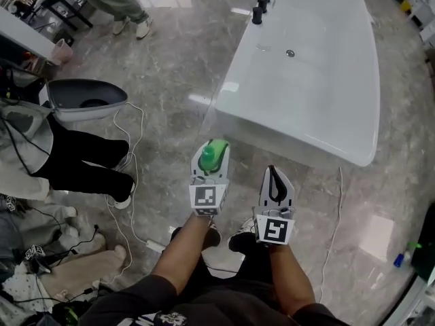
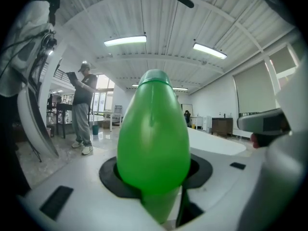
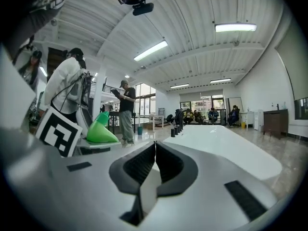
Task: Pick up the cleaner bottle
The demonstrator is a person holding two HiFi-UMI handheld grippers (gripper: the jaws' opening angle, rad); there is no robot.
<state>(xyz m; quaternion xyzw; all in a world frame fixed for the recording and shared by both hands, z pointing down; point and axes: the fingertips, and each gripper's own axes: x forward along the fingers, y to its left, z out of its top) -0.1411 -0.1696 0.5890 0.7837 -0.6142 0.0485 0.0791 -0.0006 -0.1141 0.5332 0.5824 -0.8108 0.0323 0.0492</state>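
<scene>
The green cleaner bottle (image 1: 213, 155) is clamped between the jaws of my left gripper (image 1: 211, 156), held up in the air in front of me. In the left gripper view the bottle (image 2: 153, 138) fills the middle, with the black pads (image 2: 109, 177) pressing on both its sides. My right gripper (image 1: 276, 184) is beside it on the right, shut with nothing in it. In the right gripper view its jaws (image 3: 155, 150) meet in a thin line, and the bottle (image 3: 101, 129) shows off to the left.
A large white bathtub (image 1: 319, 66) with black taps (image 1: 262, 5) stands ahead on the marble floor. A person in black trousers (image 1: 88, 161) sits at the left by a grey shell-shaped object (image 1: 85, 100). White cables (image 1: 129, 202) trail across the floor.
</scene>
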